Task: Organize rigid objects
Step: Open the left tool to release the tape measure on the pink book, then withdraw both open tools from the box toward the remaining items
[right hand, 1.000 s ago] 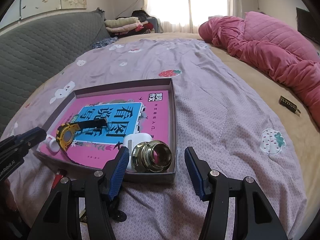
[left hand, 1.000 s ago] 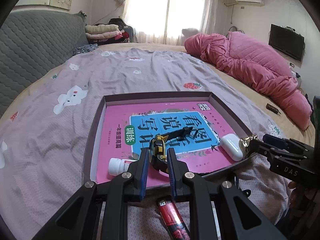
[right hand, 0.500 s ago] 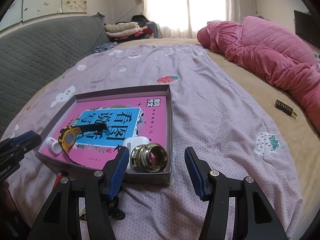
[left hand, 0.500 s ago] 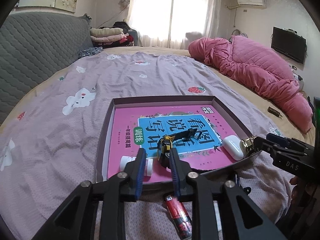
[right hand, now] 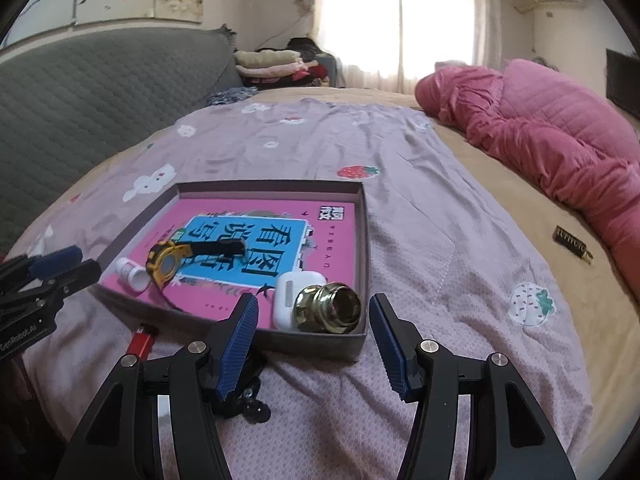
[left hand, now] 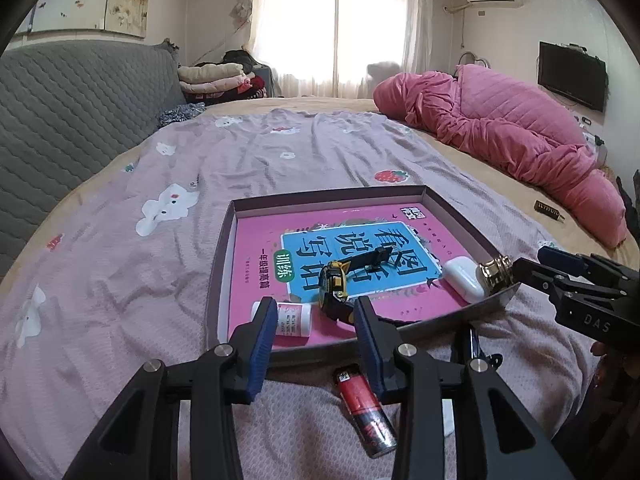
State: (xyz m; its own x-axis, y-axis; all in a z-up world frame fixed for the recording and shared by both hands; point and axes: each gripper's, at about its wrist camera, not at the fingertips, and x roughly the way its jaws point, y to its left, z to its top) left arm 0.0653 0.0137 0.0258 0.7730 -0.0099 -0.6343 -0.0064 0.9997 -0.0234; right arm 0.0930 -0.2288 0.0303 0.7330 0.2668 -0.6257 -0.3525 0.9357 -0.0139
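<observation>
One shallow box (left hand: 224, 264) at frame centre holds one pink book (left hand: 256, 264), one yellow-black watch (left hand: 336, 284), one white bottle (left hand: 294, 318), one white earbud case (left hand: 464, 278) and one brass knob (right hand: 328, 308). One red lighter (left hand: 366, 408) lies below the box on the purple sheet (left hand: 120, 280). The left gripper (left hand: 316, 320) and right gripper (right hand: 312, 320) both gape empty, touching nothing.

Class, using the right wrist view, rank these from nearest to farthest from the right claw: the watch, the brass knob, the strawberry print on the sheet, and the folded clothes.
1. Brass knob, just ahead of the right claw, in the box's near corner.
2. Watch, left, on the book.
3. Strawberry print, beyond the box's far wall.
4. Folded clothes, far back by the window.
</observation>
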